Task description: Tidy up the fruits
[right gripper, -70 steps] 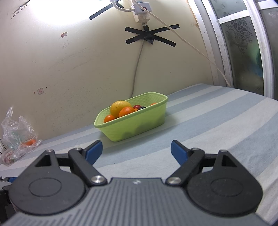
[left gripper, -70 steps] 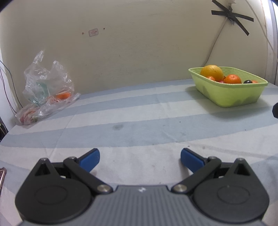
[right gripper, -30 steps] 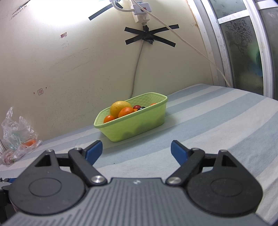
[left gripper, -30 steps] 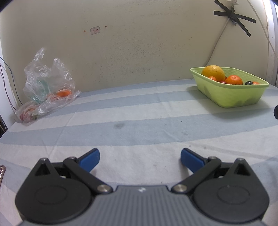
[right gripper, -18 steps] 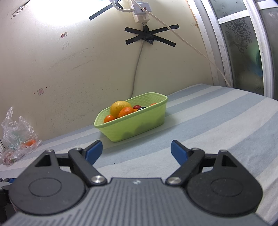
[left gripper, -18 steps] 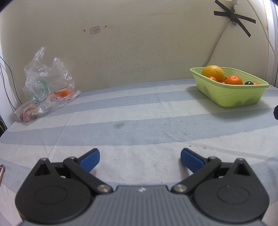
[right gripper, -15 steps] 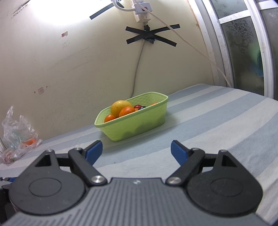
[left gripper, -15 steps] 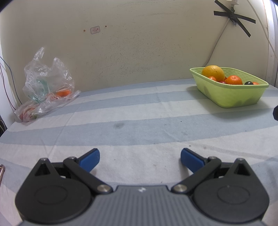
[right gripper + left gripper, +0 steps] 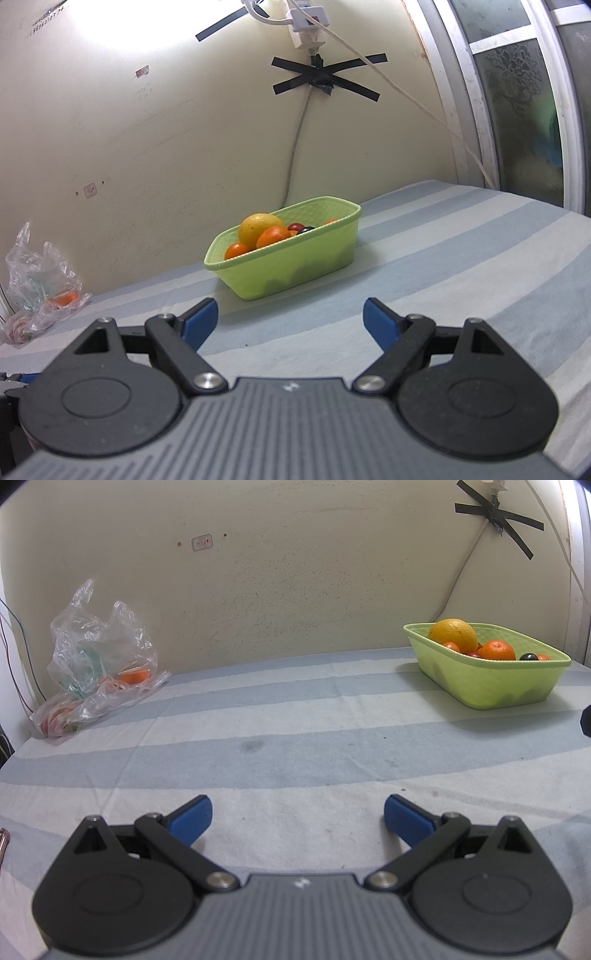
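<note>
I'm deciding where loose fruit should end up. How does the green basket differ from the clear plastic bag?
The green basket is rigid, opaque and stands upright with an open top; the clear plastic bag is crumpled, see-through and slumped against the wall. The basket shows several fruits piled in view, a large orange on top; the bag shows one small orange fruit clearly, the rest indistinct. Both rest on the striped cloth and hold fruit.

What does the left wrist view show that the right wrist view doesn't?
Only the left wrist view: the open left gripper and a dark stain on the cloth. Only the right wrist view: the open right gripper, a window frame and a wall plug. Both: the green basket of fruit, the plastic bag with an orange, the taped cable.
</note>
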### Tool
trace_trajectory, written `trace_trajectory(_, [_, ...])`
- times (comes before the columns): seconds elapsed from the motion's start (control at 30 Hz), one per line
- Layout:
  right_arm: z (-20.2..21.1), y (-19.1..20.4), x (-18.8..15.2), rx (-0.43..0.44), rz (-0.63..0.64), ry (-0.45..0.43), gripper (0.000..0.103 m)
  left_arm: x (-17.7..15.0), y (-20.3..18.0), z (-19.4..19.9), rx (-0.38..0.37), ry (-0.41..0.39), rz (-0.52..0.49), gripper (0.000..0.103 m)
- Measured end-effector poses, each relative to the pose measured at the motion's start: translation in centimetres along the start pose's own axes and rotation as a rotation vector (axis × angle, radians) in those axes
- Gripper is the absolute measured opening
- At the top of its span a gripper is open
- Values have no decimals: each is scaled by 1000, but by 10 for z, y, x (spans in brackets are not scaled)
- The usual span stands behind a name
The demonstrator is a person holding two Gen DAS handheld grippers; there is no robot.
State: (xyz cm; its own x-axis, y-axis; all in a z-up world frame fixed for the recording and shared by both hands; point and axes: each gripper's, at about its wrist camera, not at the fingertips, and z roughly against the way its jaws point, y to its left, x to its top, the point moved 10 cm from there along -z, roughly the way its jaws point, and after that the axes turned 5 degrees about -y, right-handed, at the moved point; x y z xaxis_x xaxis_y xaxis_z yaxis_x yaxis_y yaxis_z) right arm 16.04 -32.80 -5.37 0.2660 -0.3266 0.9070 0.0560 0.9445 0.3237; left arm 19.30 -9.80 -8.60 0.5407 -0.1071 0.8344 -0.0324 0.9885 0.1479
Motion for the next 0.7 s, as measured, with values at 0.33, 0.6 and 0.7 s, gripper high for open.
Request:
trace_trajectory(0.33, [-1, 0, 0, 4, 2, 1, 87, 0, -2, 0, -5, -1, 0, 103])
trace_trajectory(0.6, [0, 1, 0, 9, 9, 4, 87, 1, -2, 0, -11, -7, -2, 103])
trace_trajectory(0.7, [0, 1, 0, 8, 8, 2, 87, 1, -1, 0, -12, -10, 0, 103])
